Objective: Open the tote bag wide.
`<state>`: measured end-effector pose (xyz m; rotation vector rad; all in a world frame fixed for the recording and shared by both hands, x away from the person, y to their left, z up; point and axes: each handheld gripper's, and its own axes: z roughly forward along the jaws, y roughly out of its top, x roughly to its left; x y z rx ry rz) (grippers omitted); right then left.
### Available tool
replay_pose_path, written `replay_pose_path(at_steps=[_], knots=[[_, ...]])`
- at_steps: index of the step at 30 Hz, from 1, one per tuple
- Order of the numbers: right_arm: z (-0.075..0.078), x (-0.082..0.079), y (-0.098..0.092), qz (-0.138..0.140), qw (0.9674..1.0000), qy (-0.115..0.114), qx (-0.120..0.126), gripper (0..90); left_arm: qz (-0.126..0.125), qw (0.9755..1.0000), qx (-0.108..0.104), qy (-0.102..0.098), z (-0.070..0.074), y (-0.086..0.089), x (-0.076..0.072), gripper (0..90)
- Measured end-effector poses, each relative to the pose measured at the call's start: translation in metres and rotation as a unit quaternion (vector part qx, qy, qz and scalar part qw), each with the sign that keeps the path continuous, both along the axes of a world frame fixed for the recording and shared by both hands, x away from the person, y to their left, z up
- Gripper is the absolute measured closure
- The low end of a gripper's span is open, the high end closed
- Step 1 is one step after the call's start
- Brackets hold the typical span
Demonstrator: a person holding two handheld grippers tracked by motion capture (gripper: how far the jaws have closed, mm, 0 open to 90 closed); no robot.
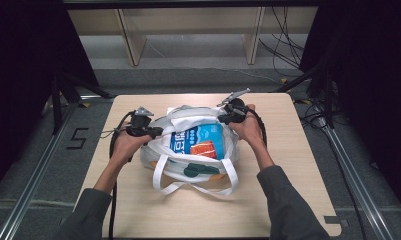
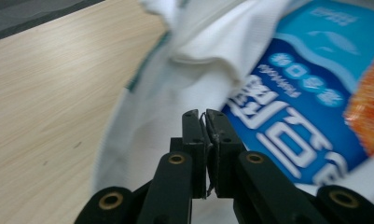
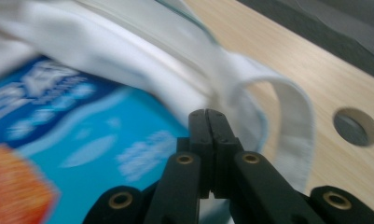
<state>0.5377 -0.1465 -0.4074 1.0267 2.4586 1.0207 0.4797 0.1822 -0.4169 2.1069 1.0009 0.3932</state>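
Two hands flank tote bag [image 1: 198,165] | left tongs [image 1: 155,132], right tongs [image 1: 223,118] closed

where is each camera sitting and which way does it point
High view: above the person's side, looking forward and down on the table and white bag; both forearms, left tongs and right tongs show.
Left gripper view: on the left tongs, looking along shut jaws at the bag and its blue packet.
Right gripper view: on the right tongs, facing the packet and a bag strap.
All three share bag, packet and table.
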Motion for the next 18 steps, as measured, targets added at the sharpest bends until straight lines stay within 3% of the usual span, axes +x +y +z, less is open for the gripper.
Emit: replay_pose_path(at_steps=[2, 5, 6, 8, 11, 13, 14, 15, 17, 18], knots=[[0.004, -0.009, 0.002, 0.008, 0.9999, -0.004, 0.01, 90.0, -0.009, 1.0, -0.003, 0.003, 0.0, -0.002, -0.005, 85.5], [0.007, -0.043, 0.009, 0.061, 0.9978, -0.022, 0.008, 90.0, -0.037, 0.9993, -0.001, 0.001, -0.003, -0.009, -0.017, 84.8], [0.007, -0.065, 0.01, 0.103, 0.9945, -0.02, 0.007, 90.0, -0.045, 0.999, 0.0, 0.005, -0.005, -0.01, -0.021, 84.2], [0.004, -0.073, 0.011, 0.11, 0.9937, -0.02, 0.011, 90.0, -0.054, 0.9985, 0.004, 0.009, -0.009, -0.011, -0.027, 83.9], [-0.015, -0.1, 0.015, 0.136, 0.9903, 0.012, -0.028, 90.0, -0.055, 0.9983, -0.009, 0.02, -0.016, -0.012, -0.027, 84.3], [-0.03, -0.111, 0.017, 0.156, 0.9861, 0.036, -0.045, 90.0, -0.054, 0.9983, -0.001, 0.022, -0.018, -0.014, -0.025, 84.8], [-0.044, -0.12, 0.019, 0.183, 0.9796, 0.052, -0.066, 90.0, -0.054, 0.9982, 0.005, 0.025, -0.02, -0.015, -0.023, 85.7], [-0.051, -0.125, 0.021, 0.184, 0.9786, 0.055, -0.074, 90.0, -0.054, 0.9978, 0.007, 0.038, -0.024, -0.017, -0.022, 87.0], [-0.054, -0.127, 0.021, 0.184, 0.9782, 0.06, -0.075, 90.0, -0.055, 0.9977, 0.01, 0.037, -0.025, -0.018, -0.021, 86.6], [-0.055, -0.129, 0.02, 0.176, 0.9799, 0.064, -0.069, 90.0, -0.055, 0.9979, 0.016, 0.032, -0.024, -0.019, -0.023, 86.6]])
